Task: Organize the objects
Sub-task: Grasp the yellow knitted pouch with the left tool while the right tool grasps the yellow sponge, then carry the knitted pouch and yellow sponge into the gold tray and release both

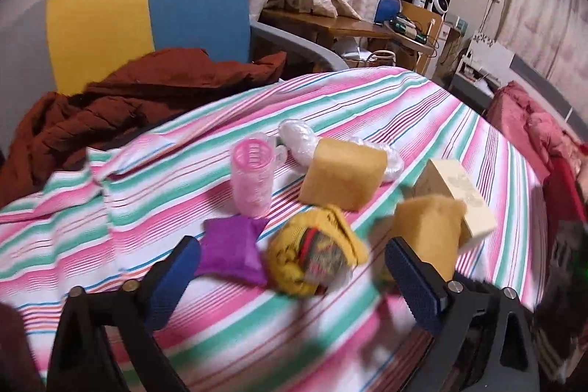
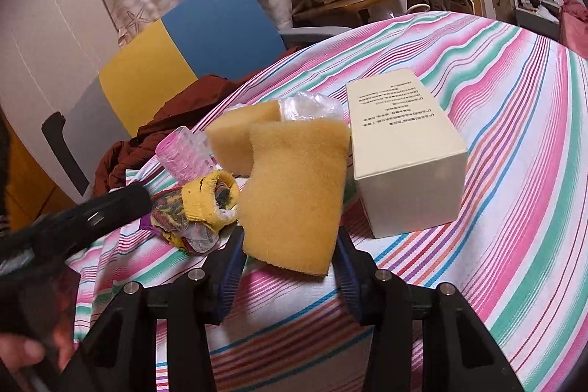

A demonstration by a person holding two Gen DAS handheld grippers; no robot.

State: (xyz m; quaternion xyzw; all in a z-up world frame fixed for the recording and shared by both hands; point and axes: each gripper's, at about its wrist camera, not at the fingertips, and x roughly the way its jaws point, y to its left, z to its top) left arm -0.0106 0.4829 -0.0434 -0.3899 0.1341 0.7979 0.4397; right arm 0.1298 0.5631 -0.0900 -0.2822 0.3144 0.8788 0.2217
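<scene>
Yellow, porous sponge point(image 2: 290, 193) (bent, soft-edged) is squeezed in the right gripper point(image 2: 290, 267) jaws above the striped worktop point(image 2: 514, 208); left gripper point(image 1: 294, 281) jaws gape empty.

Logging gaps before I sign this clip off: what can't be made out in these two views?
- Print on the box: too small in the right wrist view, blurred in the left.
- Purple pouch: nearly hidden in the right view behind the socks and left gripper.
- Sponge underside: hidden by the right gripper shut on it.
- Plastic wrap: partly behind the second sponge.
</scene>
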